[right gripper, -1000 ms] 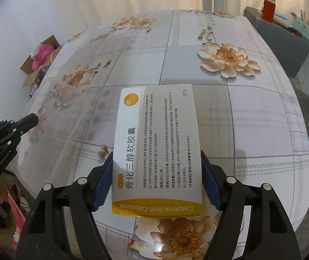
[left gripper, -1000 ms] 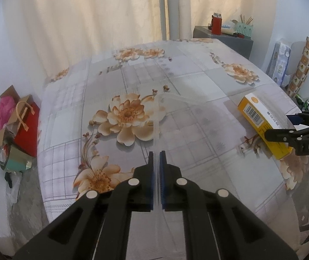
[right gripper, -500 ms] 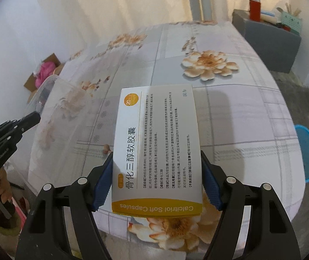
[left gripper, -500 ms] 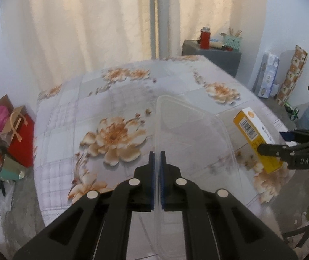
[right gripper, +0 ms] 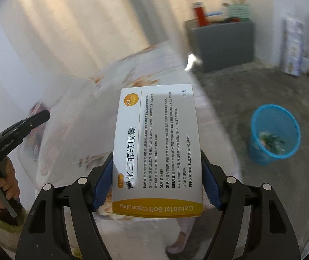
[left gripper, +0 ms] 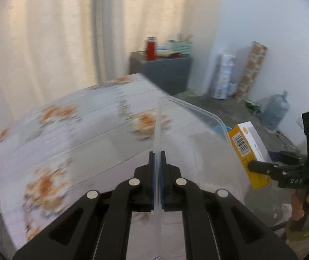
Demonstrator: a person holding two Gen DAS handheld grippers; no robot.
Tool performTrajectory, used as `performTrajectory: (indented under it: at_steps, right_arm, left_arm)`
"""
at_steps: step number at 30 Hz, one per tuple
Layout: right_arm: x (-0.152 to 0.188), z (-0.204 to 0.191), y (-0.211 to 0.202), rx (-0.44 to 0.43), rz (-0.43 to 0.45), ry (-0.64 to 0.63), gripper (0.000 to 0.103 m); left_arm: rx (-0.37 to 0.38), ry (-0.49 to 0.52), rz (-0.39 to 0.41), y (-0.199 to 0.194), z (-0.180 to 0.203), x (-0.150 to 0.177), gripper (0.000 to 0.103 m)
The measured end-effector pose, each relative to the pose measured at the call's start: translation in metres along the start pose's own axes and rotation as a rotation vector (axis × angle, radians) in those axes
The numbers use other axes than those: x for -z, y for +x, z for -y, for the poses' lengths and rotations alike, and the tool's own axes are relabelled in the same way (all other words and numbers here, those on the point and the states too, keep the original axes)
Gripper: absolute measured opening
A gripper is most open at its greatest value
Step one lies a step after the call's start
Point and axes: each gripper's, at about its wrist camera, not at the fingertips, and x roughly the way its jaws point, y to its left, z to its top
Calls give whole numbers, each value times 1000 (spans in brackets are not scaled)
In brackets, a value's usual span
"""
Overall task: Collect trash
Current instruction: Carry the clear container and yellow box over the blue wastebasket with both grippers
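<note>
My left gripper (left gripper: 157,158) is shut on the thin rim of a clear plastic container (left gripper: 200,134), which hangs in the air past the table's right edge. My right gripper (right gripper: 157,166) is shut on a white and yellow medicine box (right gripper: 157,143) printed "Calcitriol Soft Capsules", held by its two long sides. The same box (left gripper: 248,149) shows at the right of the left wrist view, with the right gripper (left gripper: 260,165) around it. In the right wrist view the clear container (right gripper: 68,117) and the left gripper (right gripper: 43,116) appear at the left. A blue mesh waste bin (right gripper: 273,133) with scraps inside stands on the floor to the right.
The floral-cloth table (left gripper: 72,134) lies to the left and below. A grey cabinet (right gripper: 223,43) with a red flask stands by the curtain. A water jug (left gripper: 275,112), tall packages (left gripper: 224,73) and a patterned roll (left gripper: 251,69) line the far wall.
Both grippers have swung right and lifted, carrying the container and the box off the table. The view now takes in the floor, the cabinet and the blue bin.
</note>
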Motion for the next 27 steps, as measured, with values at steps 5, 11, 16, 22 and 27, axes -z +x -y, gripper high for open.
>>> performTrajectory:
  at_steps: [5, 11, 16, 22, 27]
  right_arm:
    - [0, 74, -29, 72, 53, 128, 68]
    - [-6, 182, -24, 126, 35, 309, 68]
    - [-16, 261, 18, 152, -42, 442, 69]
    - [-40, 325, 62, 186, -81, 543, 69]
    - [-65, 367, 91, 229, -51, 599, 76]
  left_arm:
    - [138, 63, -49, 54, 62, -40, 3]
    - [241, 122, -221, 164, 150, -83, 3]
    - [246, 134, -407, 270, 208, -99, 4]
    - [169, 80, -542, 381, 244, -114, 4]
    - [149, 26, -516, 434, 260, -131, 45]
